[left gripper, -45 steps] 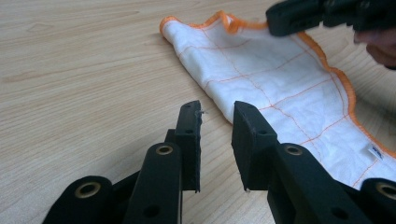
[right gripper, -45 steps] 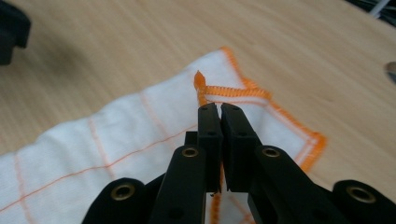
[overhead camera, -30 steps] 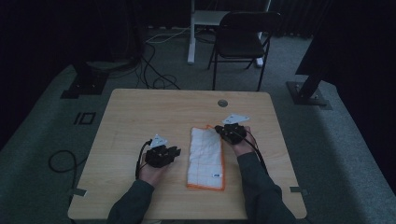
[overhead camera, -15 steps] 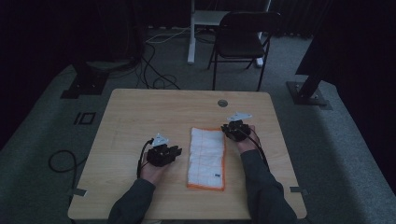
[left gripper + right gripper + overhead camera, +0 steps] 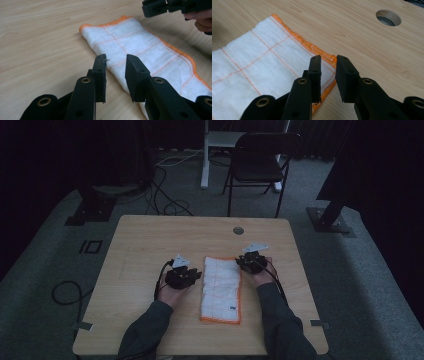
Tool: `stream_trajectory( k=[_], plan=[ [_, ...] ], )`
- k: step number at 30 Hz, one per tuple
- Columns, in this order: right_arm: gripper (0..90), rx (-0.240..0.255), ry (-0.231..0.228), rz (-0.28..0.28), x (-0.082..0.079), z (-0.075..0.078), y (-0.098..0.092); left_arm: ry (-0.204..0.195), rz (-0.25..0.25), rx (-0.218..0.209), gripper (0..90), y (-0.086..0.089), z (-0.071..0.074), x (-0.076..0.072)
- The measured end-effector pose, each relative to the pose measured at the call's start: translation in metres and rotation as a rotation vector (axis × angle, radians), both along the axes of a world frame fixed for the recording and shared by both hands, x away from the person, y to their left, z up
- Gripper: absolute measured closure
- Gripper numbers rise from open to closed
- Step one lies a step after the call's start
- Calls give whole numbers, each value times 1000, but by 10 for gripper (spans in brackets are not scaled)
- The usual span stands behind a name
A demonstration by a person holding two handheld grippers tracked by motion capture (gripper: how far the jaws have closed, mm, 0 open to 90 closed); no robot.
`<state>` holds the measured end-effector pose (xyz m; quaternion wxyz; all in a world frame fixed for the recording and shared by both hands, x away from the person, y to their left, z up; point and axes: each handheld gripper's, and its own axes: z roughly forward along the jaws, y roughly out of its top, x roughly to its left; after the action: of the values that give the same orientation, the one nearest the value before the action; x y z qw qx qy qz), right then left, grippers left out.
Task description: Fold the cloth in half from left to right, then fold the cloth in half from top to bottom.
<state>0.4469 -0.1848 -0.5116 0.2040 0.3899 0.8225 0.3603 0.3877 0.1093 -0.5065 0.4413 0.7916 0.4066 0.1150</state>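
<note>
A folded white cloth (image 5: 221, 287) with orange edging and thin orange grid lines lies flat in the middle of the wooden table (image 5: 145, 245). My left gripper (image 5: 194, 275) sits at the cloth's left edge. In the left gripper view its jaws (image 5: 116, 61) have just been opening and stand apart over the cloth (image 5: 140, 47), not pressing it. My right gripper (image 5: 243, 263) is at the cloth's far right corner. Its jaws (image 5: 329, 61) have also just been opening, and the orange-hemmed corner (image 5: 329, 58) shows in the gap between them, lying on the table.
A round cable hole (image 5: 238, 230) lies in the table beyond the cloth, close to the right gripper (image 5: 388, 17). A folding chair (image 5: 260, 165) and floor cables (image 5: 165, 200) are behind the table. The right gripper's jaw tip (image 5: 155, 7) and hand show in the left gripper view.
The left gripper has moved right, up to the cloth's left edge. The right gripper has stayed by the far right corner.
</note>
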Motion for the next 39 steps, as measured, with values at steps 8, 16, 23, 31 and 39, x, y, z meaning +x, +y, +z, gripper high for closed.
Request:
stream_trajectory(
  k=[8,16,23,31,39],
  plan=[
    [745,5,2,0,0,0,0,-15,-13,10,670,-13,3,14],
    [741,4,3,3,0,-1,0,-18,-20,28,642,-22,0,23],
    [739,2,7,5,1,-3,1,-17,-7,39,623,-29,-3,30],
    [737,3,16,-4,5,-6,0,-14,9,59,601,-37,-8,40],
    [754,1,27,-3,7,-10,0,2,28,82,592,-45,-19,48]
  ],
)
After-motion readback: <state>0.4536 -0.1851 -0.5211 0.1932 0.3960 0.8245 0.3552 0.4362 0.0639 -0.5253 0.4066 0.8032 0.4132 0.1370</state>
